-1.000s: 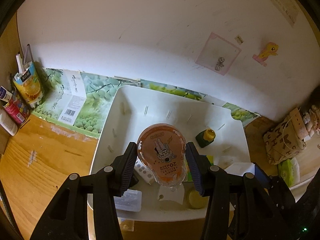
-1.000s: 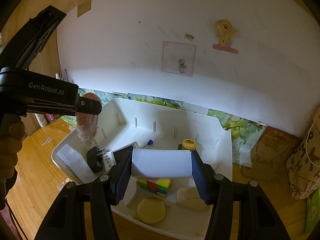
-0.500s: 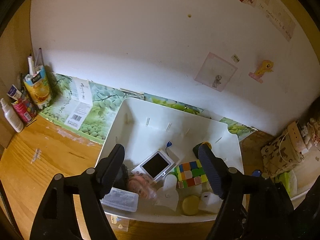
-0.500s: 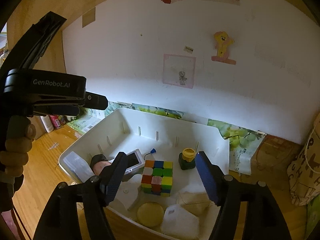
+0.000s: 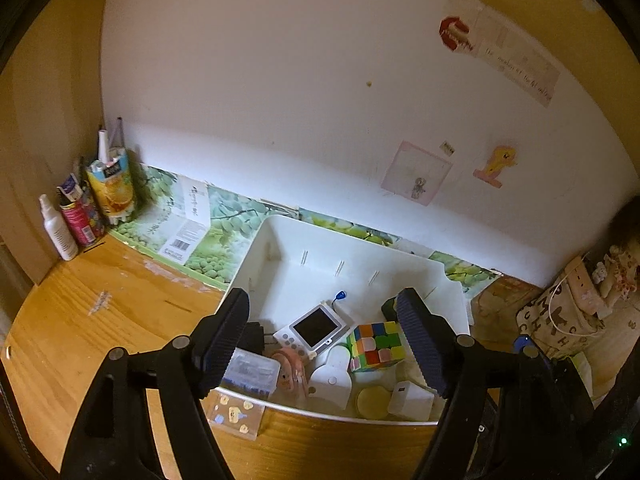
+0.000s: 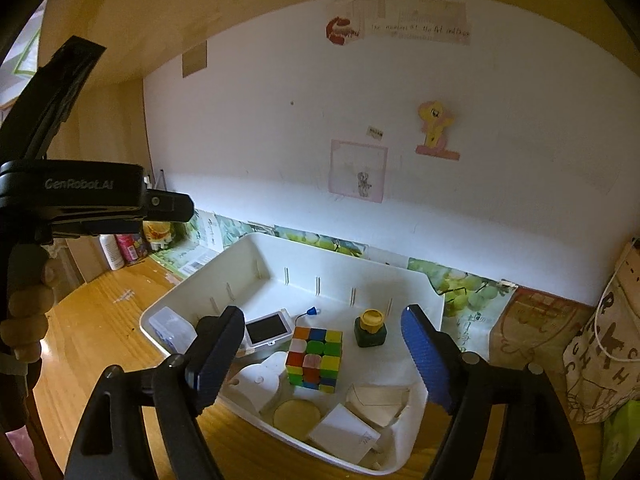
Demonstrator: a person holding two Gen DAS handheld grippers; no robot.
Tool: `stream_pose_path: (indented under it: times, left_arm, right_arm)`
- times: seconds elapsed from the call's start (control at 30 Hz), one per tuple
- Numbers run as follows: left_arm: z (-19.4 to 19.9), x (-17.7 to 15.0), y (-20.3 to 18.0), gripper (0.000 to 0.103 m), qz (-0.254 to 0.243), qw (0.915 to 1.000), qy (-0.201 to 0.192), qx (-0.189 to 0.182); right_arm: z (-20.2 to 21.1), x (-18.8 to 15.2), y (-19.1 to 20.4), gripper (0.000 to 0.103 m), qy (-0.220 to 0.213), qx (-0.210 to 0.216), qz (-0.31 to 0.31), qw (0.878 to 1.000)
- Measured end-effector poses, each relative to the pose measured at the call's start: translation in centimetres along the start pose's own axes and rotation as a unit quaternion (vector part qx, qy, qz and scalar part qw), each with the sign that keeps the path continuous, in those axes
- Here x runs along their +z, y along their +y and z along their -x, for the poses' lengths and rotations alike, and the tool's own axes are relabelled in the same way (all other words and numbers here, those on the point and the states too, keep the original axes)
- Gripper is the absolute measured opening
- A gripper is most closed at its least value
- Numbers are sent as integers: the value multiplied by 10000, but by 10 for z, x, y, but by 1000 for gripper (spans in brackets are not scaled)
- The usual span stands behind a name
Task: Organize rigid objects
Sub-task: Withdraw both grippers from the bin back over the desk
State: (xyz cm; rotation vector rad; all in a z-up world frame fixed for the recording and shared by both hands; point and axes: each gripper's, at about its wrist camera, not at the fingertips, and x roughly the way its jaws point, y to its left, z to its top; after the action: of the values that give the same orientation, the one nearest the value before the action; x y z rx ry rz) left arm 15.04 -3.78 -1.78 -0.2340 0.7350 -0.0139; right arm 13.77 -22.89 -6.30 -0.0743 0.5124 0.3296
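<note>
Holding: nothing in either tool; both hang above the white bin (image 5: 276, 240) with their jaws spread wide.
Left gripper (image 5: 326, 350): fingers apart and empty. A second ago they were clamped on the orange tape dispenser (image 5: 292, 368); now it lies in the bin's near left part, lower centre of the left frame, just beside the clear plastic case (image 5: 252, 372).
Right gripper (image 6: 324, 356): fingers apart and empty. A second ago they squeezed the white box (image 6: 344, 434); now it rests at the near rim of the bin, bottom centre of the right frame, just beside the yellow disc (image 6: 297, 412).
Bin contents, right frame: colour cube (image 6: 314, 354) in the middle, white screen device (image 6: 267, 328) to its left, green bottle with a yellow cap (image 6: 371, 328) to its right, white heart-shaped holder (image 6: 256, 386) at the lower left.
View change: both cameras sit higher and further back than a second ago, so more of the wall and the whole bin show.
Unchanged: cube, disc and bottle keep their places.
Surroundings: wooden desk (image 5: 100, 320) under the bin; juice carton (image 5: 112, 188) and spray bottle (image 5: 58, 228) at the left edge of the left frame.
My left hand (image 6: 28, 308): wrapped on the other tool's handle, left edge of the right frame.
</note>
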Motion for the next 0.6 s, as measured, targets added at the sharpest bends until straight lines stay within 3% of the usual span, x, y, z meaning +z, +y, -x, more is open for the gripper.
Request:
stream_pose_path:
  times: [0.2, 0.6]
  left_arm:
    - [22, -9, 10, 79, 251, 9995, -139, 120]
    - [55, -34, 39, 79, 464, 9955, -110, 813]
  right_arm:
    - [11, 0, -2, 82, -29, 30, -5, 10000]
    - [22, 0, 3, 85, -48, 143, 68, 9999]
